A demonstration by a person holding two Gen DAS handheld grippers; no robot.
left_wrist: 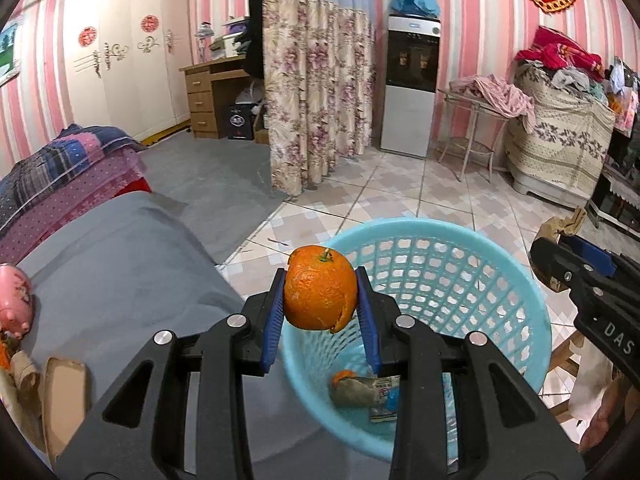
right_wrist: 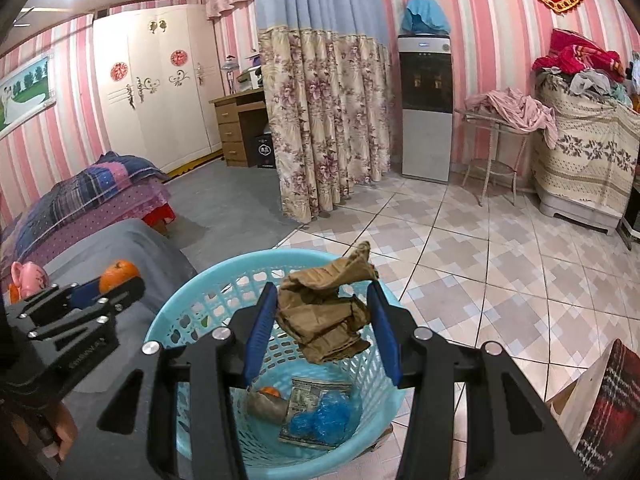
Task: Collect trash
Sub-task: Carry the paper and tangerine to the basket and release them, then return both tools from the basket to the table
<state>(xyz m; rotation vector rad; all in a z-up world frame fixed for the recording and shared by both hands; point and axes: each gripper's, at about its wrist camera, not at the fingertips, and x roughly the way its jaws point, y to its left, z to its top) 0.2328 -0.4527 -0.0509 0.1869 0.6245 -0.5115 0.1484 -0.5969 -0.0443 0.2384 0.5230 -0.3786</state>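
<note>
Your left gripper (left_wrist: 320, 304) holds the orange (left_wrist: 320, 289) over the basket's (left_wrist: 536, 316) left rim, beside the bed (left_wrist: 120, 264). Your right gripper (right_wrist: 324, 328), to its right, holds the paper (right_wrist: 326, 320) above the basket's middle. Wrappers (right_wrist: 320, 416) lie in the basket.

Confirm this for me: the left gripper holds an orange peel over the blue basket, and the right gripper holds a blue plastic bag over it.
Not quite. The right gripper holds crumpled brown paper, not a blue bag, as the right wrist view shows. The left gripper does hold the orange peel over the blue basket.
</note>
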